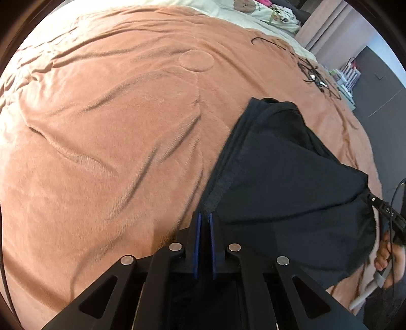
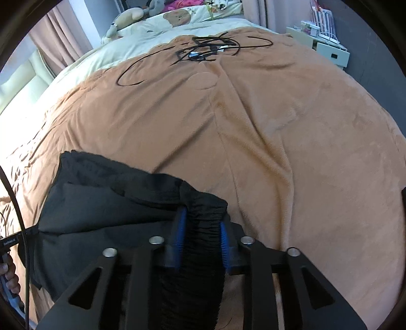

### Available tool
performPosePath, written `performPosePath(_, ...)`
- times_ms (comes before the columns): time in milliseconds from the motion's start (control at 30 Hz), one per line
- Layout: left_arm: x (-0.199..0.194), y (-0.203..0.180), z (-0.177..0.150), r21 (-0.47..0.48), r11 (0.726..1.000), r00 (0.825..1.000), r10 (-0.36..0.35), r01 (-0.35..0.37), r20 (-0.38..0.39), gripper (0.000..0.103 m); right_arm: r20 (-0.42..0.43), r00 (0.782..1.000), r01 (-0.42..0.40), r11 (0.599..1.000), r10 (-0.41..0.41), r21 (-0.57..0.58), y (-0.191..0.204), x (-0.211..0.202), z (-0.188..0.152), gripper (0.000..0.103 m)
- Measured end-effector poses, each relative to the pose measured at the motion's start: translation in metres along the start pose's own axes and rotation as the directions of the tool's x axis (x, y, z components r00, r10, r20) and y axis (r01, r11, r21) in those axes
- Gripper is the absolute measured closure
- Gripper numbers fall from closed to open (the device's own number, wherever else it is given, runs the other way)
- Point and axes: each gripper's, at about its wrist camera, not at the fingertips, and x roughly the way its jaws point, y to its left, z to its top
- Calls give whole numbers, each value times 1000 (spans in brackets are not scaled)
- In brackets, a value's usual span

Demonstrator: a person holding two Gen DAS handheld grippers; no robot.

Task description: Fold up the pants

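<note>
The black pants (image 1: pixel 284 182) lie on a brown plush blanket (image 1: pixel 106 132) spread over a bed, near the front edge of the blanket, bunched and partly lifted rather than flat. In the left wrist view a seam edge of the pants runs straight down into the left gripper (image 1: pixel 205 215), whose blue-padded jaws are pressed together on that thin edge of cloth. In the right wrist view the gathered elastic waistband (image 2: pixel 201 228) sits between the blue pads of the right gripper (image 2: pixel 201 223); its jaws stand partly closed, pinching the thick bunch of waistband. A hand (image 1: pixel 385 256) shows at the right edge of the left wrist view. Farther up the blanket lies a tangle of black cables (image 2: pixel 203 49). Beyond it are a cream bear-print duvet (image 2: pixel 177 20), a plush toy (image 2: pixel 127 17), and a white drawer unit (image 2: pixel 327 50) beside the bed.
</note>
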Motion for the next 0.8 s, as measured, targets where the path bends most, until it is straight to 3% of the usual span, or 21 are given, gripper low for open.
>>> performPosePath(33, -3, 1, -1, -4, 1000, 1000, -5, 5, 2, 92, 6, 1000, -25, 1000, 25, 5, -1, -4, -3, 68)
performPosePath(100, -11, 4, -3, -23, 999, 1000, -22, 23, 12, 82, 18, 998, -53, 998, 53, 21, -5, -12, -7, 45)
performPosePath(167, -20, 10, -7, -49, 998, 999, -43, 44, 29, 61, 37, 996, -82, 996, 80, 32, -10, -22, -16, 42)
performPosePath(233, -29, 15, -13, -59, 997, 998, -52, 55, 44, 55, 41, 993, -109, 993, 107, 47, -14, -31, -27, 42)
performPosePath(333, -37, 19, -24, -60, 997, 998, -52, 54, 39, 54, 44, 987, -157, 984, 153, 82, -21, -42, -44, 42)
performPosePath(500, -47, 32, -45, -104, 991, 997, -80, 82, 23, 42, 42, 977, -213, 967, 209, 140, -37, -52, -64, 42)
performPosePath(800, -55, 46, -84, -219, 959, 983, -185, 180, -4, 41, 42, 938, -342, 894, 345, 289, -68, -59, -98, 33)
